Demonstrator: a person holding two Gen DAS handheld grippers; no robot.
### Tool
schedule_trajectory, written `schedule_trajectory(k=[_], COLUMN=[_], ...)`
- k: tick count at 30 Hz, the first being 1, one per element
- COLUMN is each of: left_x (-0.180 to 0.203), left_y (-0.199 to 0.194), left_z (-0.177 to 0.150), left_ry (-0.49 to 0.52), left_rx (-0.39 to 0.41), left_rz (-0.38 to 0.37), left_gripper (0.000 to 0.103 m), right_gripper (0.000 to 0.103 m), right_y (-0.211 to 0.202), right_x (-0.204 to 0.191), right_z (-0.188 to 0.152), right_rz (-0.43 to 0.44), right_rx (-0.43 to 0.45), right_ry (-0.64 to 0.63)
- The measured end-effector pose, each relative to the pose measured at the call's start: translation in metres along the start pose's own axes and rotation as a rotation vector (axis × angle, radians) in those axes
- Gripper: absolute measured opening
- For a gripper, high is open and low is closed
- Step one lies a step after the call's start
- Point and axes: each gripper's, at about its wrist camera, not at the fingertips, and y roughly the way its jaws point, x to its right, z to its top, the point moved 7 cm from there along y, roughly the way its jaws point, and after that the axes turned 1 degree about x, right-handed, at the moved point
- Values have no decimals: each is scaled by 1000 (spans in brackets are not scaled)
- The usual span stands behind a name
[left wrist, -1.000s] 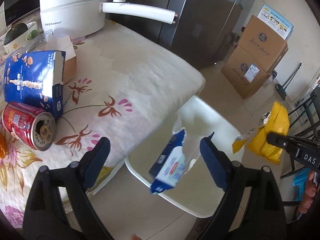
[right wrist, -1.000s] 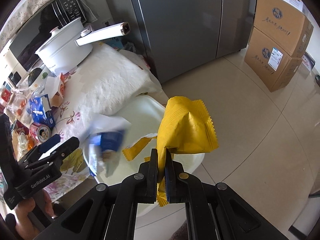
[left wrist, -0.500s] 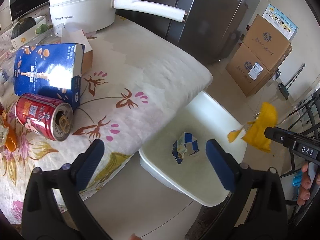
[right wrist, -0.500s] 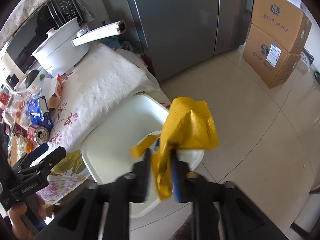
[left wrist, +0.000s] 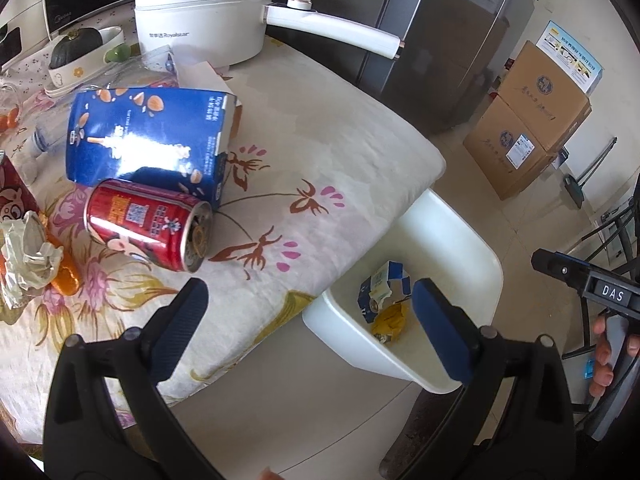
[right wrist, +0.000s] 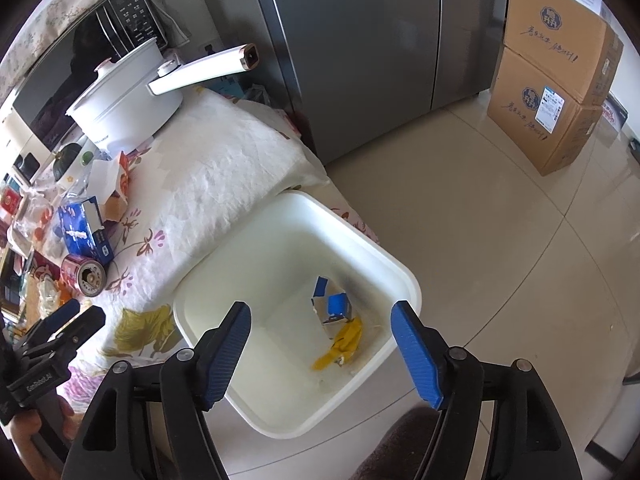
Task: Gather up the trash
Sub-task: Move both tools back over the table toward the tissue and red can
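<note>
A white bin point(right wrist: 400, 276) stands on the floor beside the table; it also shows in the left wrist view point(left wrist: 460, 232). Inside lie a blue-and-white wrapper point(right wrist: 334, 306) and a yellow snack bag point(right wrist: 344, 342), also seen in the left wrist view: wrapper point(left wrist: 384, 288), yellow bag point(left wrist: 390, 320). My right gripper point(right wrist: 324, 344) is open and empty above the bin. My left gripper point(left wrist: 308, 324) is open and empty over the table's edge. A red can point(left wrist: 148, 224) lies on its side, with a blue carton point(left wrist: 148, 136) behind it and crumpled paper point(left wrist: 28, 252) to its left.
A white pot point(left wrist: 208, 12) with a long handle stands at the table's back. A grey fridge point(right wrist: 360, 40) is behind the table. Two stacked cardboard boxes point(right wrist: 556, 80) stand on the tiled floor. More clutter lies at the table's left end.
My right gripper has opened and the yellow bag has dropped into the bin. The blue wrapper has come to rest inside. My left gripper has moved back over the table.
</note>
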Motion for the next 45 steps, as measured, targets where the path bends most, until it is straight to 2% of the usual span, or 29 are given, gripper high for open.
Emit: schedule_trajectory(k=[11, 20, 27, 35, 40, 41, 45], left_x=[-50, -115, -177, -217, -221, -220, -211], left_y=[-31, -55, -64, -53, -44, -42, -33], left_z=[0, -6, -12, -13, -5, -3, 4], left_ry=[-45, -114, -197, -205, -235, -241, -228], left_rx=[20, 38, 23, 5, 40, 46, 41], left_rz=[47, 117, 171, 176, 126, 111, 93], left_gripper=[101, 101, 101, 101, 101, 100, 81], right_gripper=[78, 79, 81, 81, 81, 81, 81], right_y=[-1, 7, 16, 28, 36, 37, 40], right_x=[-46, -96, -135, -176, -188, -190, -196], right_z=[5, 5, 2, -2, -4, -4, -4], right_rz=[34, 62, 79, 99, 94, 95, 96], right_rx=[8, -5, -22, -44, -57, -59, -64], right_ry=[-56, -120, -167, -214, -230, -229, -225])
